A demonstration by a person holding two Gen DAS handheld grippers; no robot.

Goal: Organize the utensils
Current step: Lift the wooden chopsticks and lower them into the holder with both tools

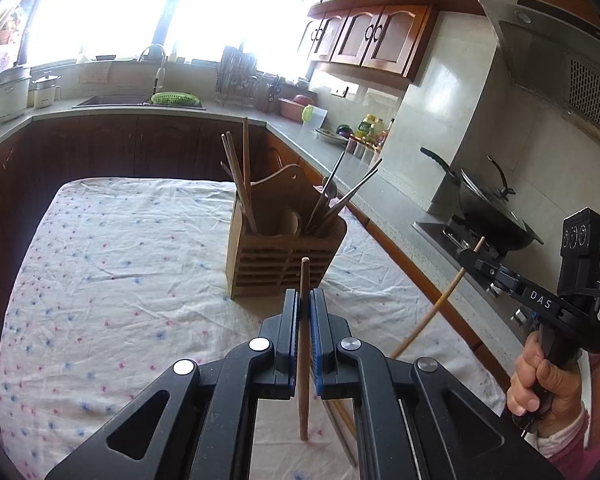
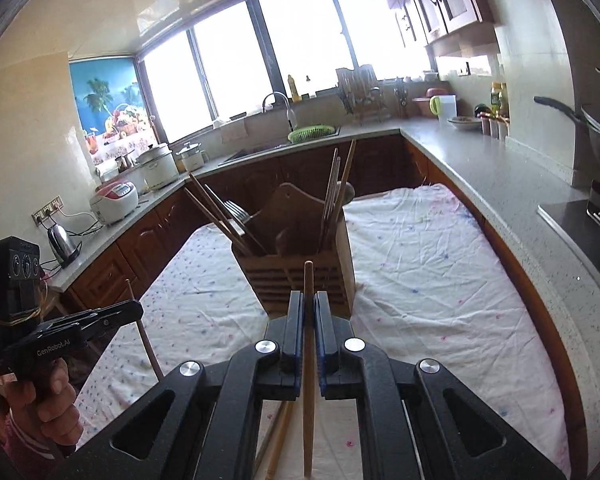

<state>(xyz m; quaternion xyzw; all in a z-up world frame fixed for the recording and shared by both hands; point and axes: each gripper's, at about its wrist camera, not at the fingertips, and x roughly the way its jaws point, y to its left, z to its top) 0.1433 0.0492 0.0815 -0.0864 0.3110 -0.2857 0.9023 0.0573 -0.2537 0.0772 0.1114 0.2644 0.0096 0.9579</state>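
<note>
Left wrist view: left gripper (image 1: 304, 300) fingers clamp 1 chopstick (image 1: 303, 344); right gripper (image 2: 309, 302) fingers clamp another chopstick (image 2: 309, 360), facing the holder (image 1: 284, 256) on the table (image 1: 112, 248).

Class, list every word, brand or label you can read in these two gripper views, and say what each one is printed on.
"DAS": on the side of the right gripper, seen from the left wrist view.
"GenRobot.AI": on the side of the left gripper, seen from the right wrist view.
Labels on the bottles at the back counter: too small to read.
Panel of the rice cooker: too blurred to read.
</note>
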